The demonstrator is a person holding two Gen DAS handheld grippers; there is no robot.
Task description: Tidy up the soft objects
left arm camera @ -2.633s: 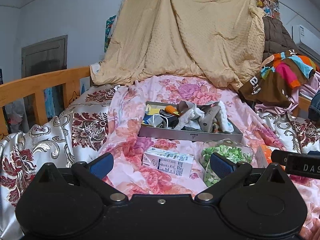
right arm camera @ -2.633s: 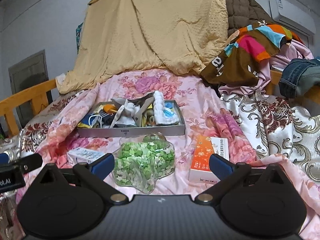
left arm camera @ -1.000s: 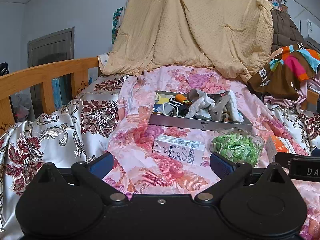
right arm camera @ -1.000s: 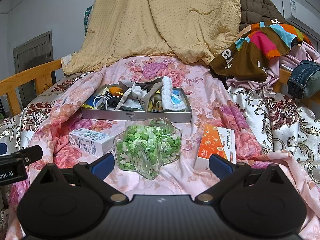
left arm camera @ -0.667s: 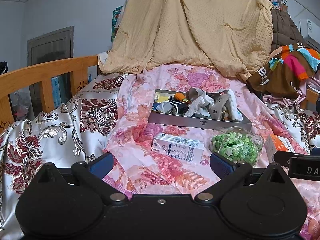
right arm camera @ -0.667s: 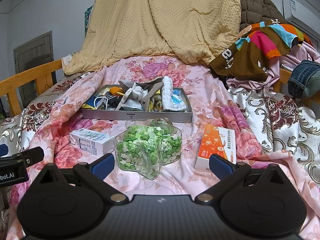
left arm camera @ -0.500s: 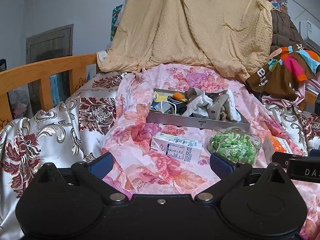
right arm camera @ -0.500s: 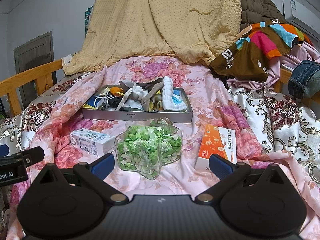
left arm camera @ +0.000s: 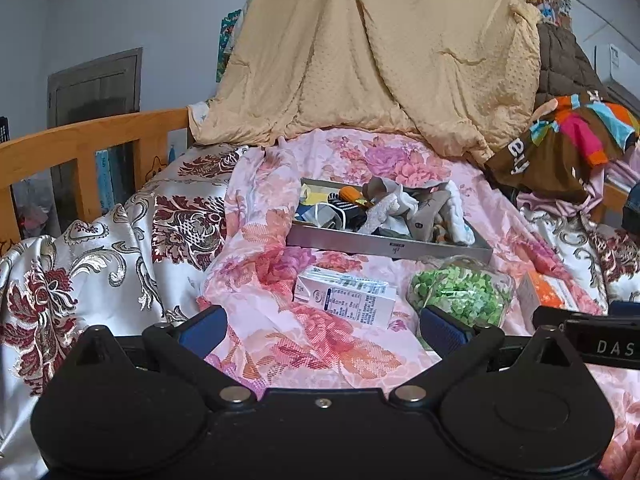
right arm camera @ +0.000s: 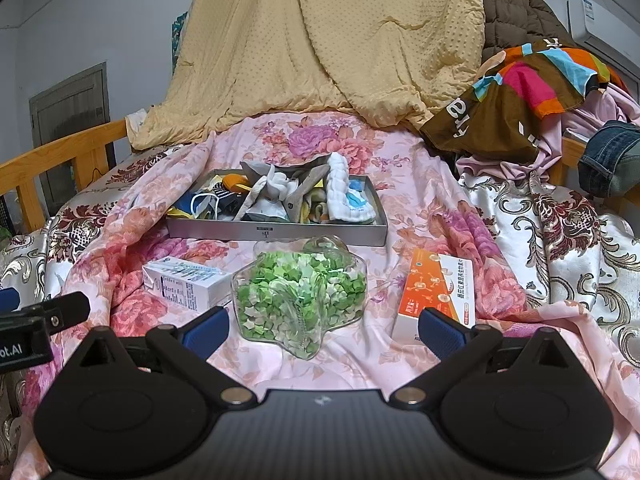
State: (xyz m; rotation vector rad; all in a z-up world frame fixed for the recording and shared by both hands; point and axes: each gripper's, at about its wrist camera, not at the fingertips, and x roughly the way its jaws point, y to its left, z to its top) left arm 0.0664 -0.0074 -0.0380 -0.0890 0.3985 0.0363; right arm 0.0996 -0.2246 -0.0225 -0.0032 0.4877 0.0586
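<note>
Your work surface is a bed (right arm camera: 420,208) spread with a pink floral sheet over brocade covers. On it you have:
- grey tray (right arm camera: 276,235) of socks and cloths, mid-bed;
- white carton (right arm camera: 186,284), toward the near edge, left;
- clear jar of green paper stars (right arm camera: 300,300), just beside the carton;
- orange box (right arm camera: 438,292), right;
- tan quilt (right arm camera: 320,40), far end;
- heaped clothes (right arm camera: 520,96), far right corner.

Black grippers, blue-padded fingers (left arm camera: 202,330)

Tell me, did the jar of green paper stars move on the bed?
No. The jar of green stars sits just in front of the gray tray, between the white carton and the orange box, the same as before. Only the camera shifted.
</note>
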